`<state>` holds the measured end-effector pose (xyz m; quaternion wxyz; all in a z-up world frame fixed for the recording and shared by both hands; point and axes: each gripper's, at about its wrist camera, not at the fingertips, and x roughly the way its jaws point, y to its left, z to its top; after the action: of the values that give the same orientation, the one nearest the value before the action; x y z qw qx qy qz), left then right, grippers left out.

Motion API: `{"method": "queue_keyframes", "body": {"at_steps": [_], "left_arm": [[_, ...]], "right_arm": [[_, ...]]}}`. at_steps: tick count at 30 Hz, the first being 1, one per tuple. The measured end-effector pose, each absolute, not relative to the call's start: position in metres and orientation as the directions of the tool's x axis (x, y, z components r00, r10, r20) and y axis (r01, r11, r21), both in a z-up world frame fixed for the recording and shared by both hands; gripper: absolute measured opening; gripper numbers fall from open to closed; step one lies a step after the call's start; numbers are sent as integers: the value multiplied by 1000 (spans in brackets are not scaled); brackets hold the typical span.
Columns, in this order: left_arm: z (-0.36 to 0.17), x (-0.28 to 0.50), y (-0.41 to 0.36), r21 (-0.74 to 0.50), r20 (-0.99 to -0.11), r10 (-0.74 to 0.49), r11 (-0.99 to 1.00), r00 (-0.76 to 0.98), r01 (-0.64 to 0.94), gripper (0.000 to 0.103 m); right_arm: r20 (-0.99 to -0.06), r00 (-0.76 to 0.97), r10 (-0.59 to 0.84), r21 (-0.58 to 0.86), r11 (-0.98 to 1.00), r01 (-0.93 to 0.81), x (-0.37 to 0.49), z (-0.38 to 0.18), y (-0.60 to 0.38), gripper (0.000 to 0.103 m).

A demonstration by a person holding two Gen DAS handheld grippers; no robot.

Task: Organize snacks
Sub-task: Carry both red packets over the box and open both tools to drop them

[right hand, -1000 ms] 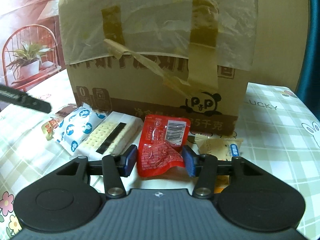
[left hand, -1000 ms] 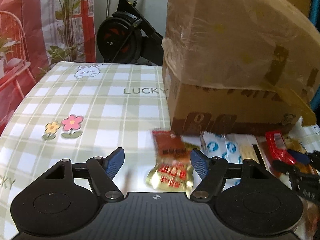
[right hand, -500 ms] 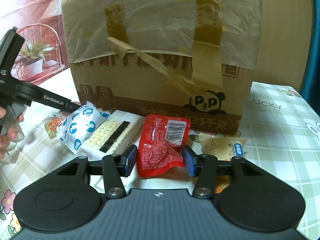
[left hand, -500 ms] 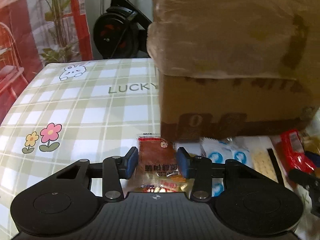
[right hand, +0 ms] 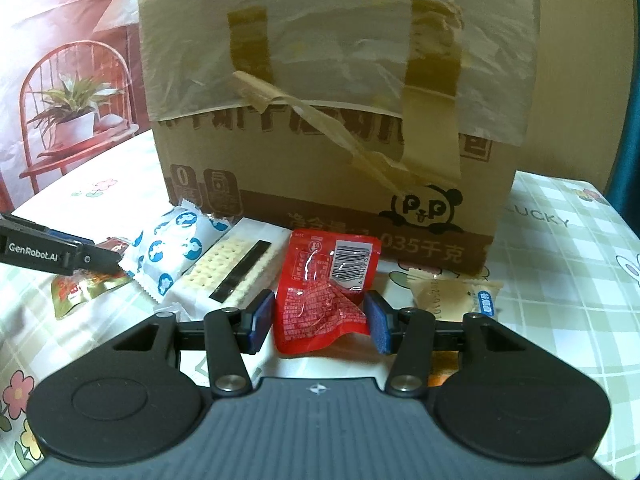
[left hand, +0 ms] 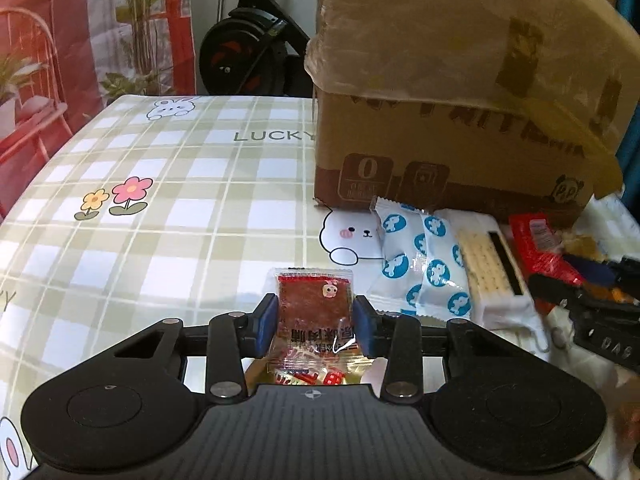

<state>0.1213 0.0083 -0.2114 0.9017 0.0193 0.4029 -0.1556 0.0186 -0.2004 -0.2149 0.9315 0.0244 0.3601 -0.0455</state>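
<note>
Lower centre of left wrist view: we had left gripper (left hand: 315, 320) closing, pads pinching flat brown crinkly-film jerky sachet (left hand: 314, 300) by its side edges; light, floppy, slippery. Right gripper (right hand: 320, 316) clenched on soft red plastic pouch (right hand: 326, 292).

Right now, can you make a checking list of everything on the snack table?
Surface: checked tablecloth with bunnies and flowers.
Job's things: brown snack packet; red packet; blue-dotted white packet; cracker pack; beige packet.
Clutter: taped cardboard box behind the snacks.
Grippers: left gripper closing, pads pressing the brown snack packet; right gripper clamps the red packet.
Cables: nothing seen.
Surroundings: exercise bike, potted plant on red chair.
</note>
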Motion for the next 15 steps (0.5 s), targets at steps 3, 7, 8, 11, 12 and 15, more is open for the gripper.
{"method": "queue_keyframes", "body": {"at_steps": [3, 7, 8, 11, 12, 15], "left_arm": [[-199, 121, 11, -78, -706, -259, 954, 660, 291, 42], [-181, 117, 12, -62, -671, -269, 949, 691, 309, 42], [-178, 116, 12, -60, -667, -271, 948, 694, 312, 42], [-175, 113, 12, -68, -661, -279, 947, 697, 314, 42], [-174, 110, 11, -71, -657, -282, 946, 699, 315, 42], [-171, 98, 10, -81, -645, -297, 943, 704, 323, 42]], "right_arm": [[-665, 743, -72, 10, 994, 105, 17, -213, -201, 51], [-656, 752, -66, 29, 993, 113, 11, -205, -201, 51], [-655, 752, -68, 26, 993, 113, 8, -203, -201, 51], [-656, 752, -59, 40, 993, 113, 0, -196, -198, 51], [-656, 753, -56, 44, 993, 113, -4, -194, -197, 51], [-650, 758, -56, 36, 994, 103, -14, -188, -192, 51]]}}
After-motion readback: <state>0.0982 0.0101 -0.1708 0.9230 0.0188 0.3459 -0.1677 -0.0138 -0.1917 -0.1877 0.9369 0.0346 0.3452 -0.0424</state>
